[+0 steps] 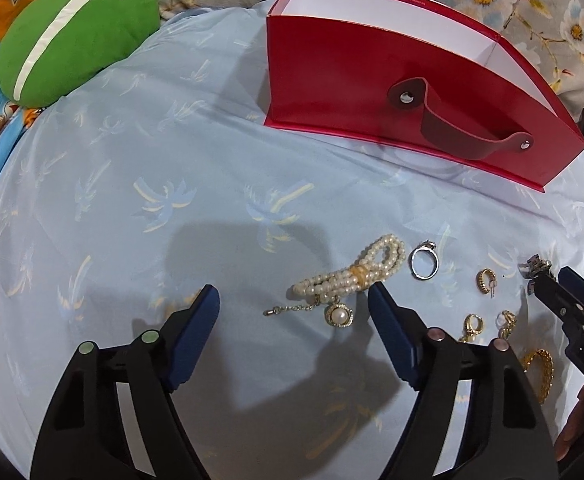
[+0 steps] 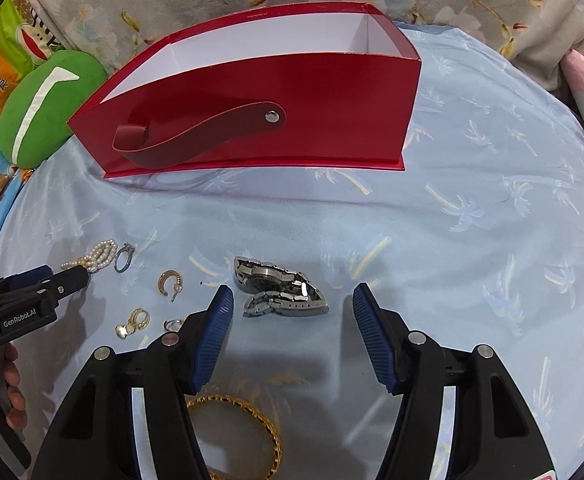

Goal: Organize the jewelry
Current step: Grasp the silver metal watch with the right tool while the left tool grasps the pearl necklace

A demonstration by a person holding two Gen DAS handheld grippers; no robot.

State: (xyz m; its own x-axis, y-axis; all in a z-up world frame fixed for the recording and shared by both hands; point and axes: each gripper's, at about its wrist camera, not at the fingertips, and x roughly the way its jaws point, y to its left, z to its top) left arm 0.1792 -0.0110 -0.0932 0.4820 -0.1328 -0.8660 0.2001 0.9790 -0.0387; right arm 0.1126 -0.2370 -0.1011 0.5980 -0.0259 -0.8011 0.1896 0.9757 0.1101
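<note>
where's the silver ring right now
In the left wrist view the silver ring lies on the blue cloth, just right of the pearl bracelet and left of a gold earring.

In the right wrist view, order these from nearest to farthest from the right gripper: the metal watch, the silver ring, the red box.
1. Metal watch: just ahead of the right gripper, lying between its open fingers' line.
2. Silver ring: off to the left on the blue cloth, beside the pearl bracelet.
3. Red box: farthest, at the back of the cloth, open top up.
</note>
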